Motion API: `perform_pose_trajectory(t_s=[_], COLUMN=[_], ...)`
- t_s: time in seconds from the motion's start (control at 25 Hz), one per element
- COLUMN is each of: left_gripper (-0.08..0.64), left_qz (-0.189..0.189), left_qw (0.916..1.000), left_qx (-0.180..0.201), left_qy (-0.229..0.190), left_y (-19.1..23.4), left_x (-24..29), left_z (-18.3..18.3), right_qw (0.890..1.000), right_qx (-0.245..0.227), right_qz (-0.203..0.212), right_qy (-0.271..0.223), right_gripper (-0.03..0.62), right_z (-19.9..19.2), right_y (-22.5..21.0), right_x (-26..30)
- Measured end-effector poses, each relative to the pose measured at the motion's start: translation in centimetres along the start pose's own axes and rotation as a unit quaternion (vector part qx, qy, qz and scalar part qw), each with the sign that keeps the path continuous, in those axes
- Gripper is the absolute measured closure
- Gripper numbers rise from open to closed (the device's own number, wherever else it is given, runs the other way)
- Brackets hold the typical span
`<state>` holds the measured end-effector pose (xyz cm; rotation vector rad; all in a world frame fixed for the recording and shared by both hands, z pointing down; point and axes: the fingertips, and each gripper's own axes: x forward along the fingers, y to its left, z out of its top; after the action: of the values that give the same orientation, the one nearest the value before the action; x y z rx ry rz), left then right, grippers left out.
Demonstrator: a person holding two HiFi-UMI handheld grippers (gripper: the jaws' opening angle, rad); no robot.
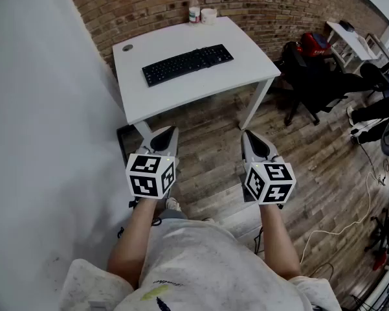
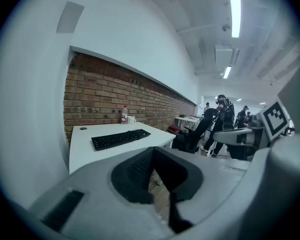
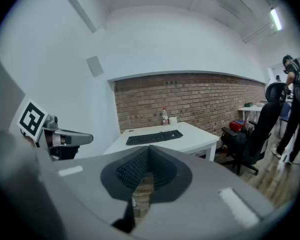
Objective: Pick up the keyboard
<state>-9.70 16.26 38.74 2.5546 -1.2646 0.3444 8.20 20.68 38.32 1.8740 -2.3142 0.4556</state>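
Observation:
A black keyboard (image 1: 187, 63) lies across the middle of a white table (image 1: 162, 96); it also shows in the left gripper view (image 2: 121, 138) and the right gripper view (image 3: 154, 137). My left gripper (image 1: 168, 132) is held over the wooden floor, short of the table's near edge, shut with nothing in it. My right gripper (image 1: 246, 136) hangs level with it to the right, also shut and empty. Both point toward the table. In their own views each gripper (image 2: 152, 154) (image 3: 149, 150) shows its jaws meeting at the tip.
A bottle (image 1: 194, 10) and a white cup (image 1: 209, 15) stand at the table's far edge by the brick wall. A white wall (image 1: 39, 122) runs along the left. A black office chair (image 1: 311, 76) stands right of the table. Cables (image 1: 349, 219) trail on the floor.

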Motion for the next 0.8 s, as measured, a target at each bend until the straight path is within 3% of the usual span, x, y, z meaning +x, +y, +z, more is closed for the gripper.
perform_pose_trajectory(t_s=[0.44,0.8], left_gripper=[0.566,0.566], left_qz=[0.01,0.003], left_qw=[0.9999,0.9998], left_qx=[-0.005,-0.011], left_qy=[0.002,0.014], left_y=[0.1,2.9], left_x=[0.0,5.3], left_z=[-0.4,-0.1], right_qw=[1.0,1.0], right_qx=[0.011,0.022], right_qz=[0.008,-0.006], right_qy=[-0.01,-0.001], right_gripper=[0.581,0.581], right_z=[-0.2,-0.1], right_y=[-0.1,-2.6], right_x=[0.1,5.0])
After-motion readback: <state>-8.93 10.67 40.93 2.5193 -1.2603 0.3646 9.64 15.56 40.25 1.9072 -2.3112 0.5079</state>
